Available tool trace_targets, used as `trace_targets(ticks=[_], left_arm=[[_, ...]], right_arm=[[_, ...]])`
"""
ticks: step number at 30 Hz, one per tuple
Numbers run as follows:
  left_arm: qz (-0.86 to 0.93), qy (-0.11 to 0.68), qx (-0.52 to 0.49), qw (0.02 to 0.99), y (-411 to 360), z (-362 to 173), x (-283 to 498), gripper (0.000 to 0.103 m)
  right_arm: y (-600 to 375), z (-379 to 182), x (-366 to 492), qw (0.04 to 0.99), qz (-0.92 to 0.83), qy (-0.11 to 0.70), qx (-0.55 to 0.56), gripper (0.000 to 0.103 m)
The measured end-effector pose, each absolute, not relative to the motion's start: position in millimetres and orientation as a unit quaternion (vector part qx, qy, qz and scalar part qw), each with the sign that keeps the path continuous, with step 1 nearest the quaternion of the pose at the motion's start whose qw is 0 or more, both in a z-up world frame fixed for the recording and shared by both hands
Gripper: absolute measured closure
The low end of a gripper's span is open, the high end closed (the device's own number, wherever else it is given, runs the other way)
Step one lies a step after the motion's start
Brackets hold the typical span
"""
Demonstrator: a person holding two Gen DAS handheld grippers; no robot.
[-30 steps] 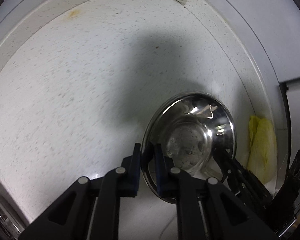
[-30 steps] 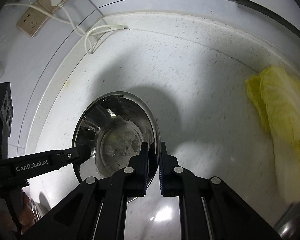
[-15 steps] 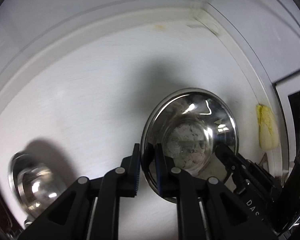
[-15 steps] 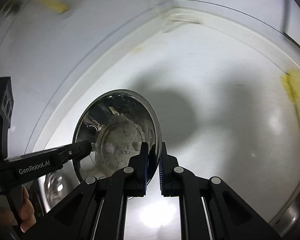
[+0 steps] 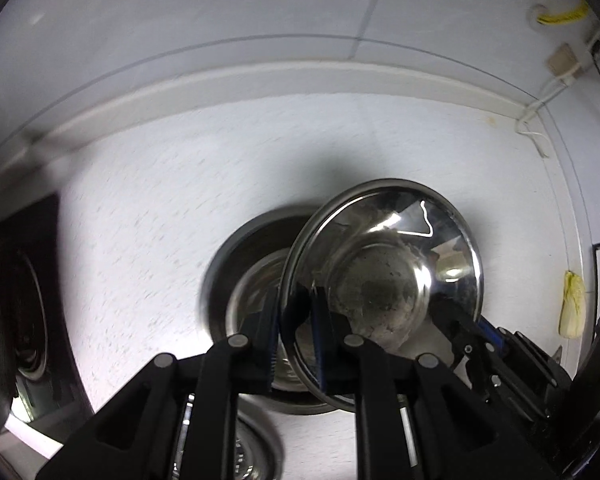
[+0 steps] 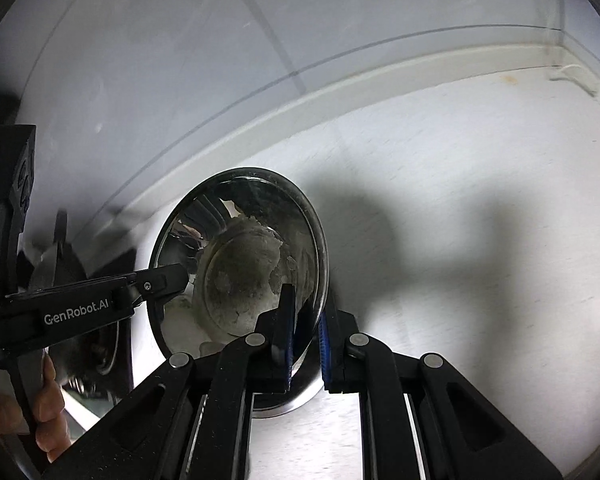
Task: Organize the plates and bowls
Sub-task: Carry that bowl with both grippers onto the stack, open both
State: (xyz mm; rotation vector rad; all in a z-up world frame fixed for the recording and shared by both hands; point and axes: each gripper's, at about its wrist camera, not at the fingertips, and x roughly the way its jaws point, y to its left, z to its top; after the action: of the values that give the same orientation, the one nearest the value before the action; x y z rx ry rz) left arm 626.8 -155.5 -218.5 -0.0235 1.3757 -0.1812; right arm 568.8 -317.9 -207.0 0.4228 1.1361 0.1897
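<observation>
A shiny steel bowl [image 5: 384, 276] with pale residue inside is held in the air, tilted. My left gripper [image 5: 294, 340] is shut on its left rim. My right gripper [image 6: 305, 340] is shut on its right rim; the bowl also shows in the right wrist view [image 6: 240, 264]. Directly behind and below it, a larger steel bowl [image 5: 240, 280] rests on the white speckled counter [image 5: 140, 220]. Another steel dish [image 5: 252, 452] shows at the bottom edge, partly hidden by my fingers.
A dark stove or appliance [image 5: 20, 300] stands at the left. White tiled wall and counter backsplash [image 5: 260, 76] run behind. A yellow cloth [image 5: 572, 308] lies at far right. Wall sockets with a white cable [image 5: 540, 92] sit in the right corner.
Both grippers have carried the bowl leftward across the counter; it now hangs over a larger steel bowl. The stove has come into view and the yellow cloth has receded to the right.
</observation>
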Motion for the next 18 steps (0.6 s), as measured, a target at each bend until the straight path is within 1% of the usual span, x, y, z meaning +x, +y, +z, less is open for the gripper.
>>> trace_targets(ticks=[5,9,10,18], left_arm=[[-0.072,0.647,-0.028,0.758,-128,-240,622,0.089],[-0.065,0.659,-0.041,0.748,-119,-259,622,0.089],[-0.063,0.661,-0.043,0.747,-118,-261,621,0.089],[-0.048,0.673,-0.050,0.737,-113,-281,617,0.089]], right_arm=[[-300,-227,572,0.806,0.095,0.556,0.179,0.093],[-293,-242,577,0.796,0.096,0.574,0.166,0.093],[-279,-237,574,0.795,0.096,0.577,0.164,0.093],[-259,-258,576,0.783,0.097,0.597,0.149,0.093]])
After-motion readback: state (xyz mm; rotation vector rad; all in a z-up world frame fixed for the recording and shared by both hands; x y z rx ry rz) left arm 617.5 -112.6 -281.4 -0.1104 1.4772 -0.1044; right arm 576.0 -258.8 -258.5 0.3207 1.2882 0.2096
